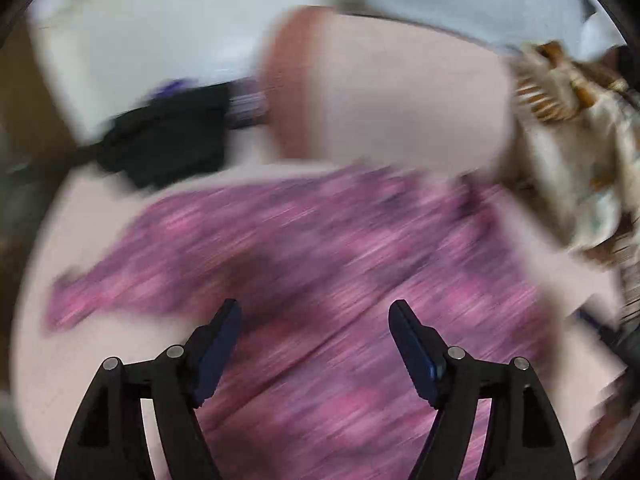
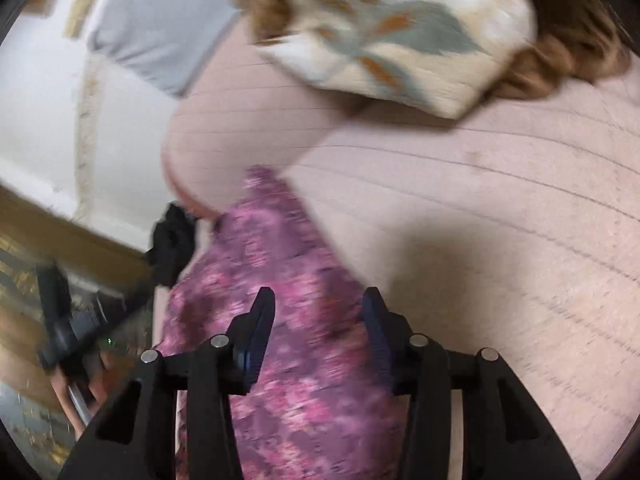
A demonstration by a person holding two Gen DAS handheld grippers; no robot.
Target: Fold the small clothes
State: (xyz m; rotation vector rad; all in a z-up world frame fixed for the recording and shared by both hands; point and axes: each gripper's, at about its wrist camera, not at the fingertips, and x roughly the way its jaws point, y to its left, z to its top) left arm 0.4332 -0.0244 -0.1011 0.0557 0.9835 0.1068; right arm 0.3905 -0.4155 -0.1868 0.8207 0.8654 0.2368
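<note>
Both my left hand-held gripper (image 1: 314, 308) and right hand-held gripper (image 2: 318, 296) are spread wide, holding nothing. Everything's blurry, so I figure I could easily miss the purple floral garment (image 1: 320, 240) edge or snag the pink bedsheet (image 2: 480, 200).

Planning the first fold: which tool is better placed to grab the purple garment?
Probably the left tool: open, it faces the broad spread of the purple garment, whose pointed end lies off to its left. The right tool, also open, sits over a narrower strip. Both views are blurred.
</note>
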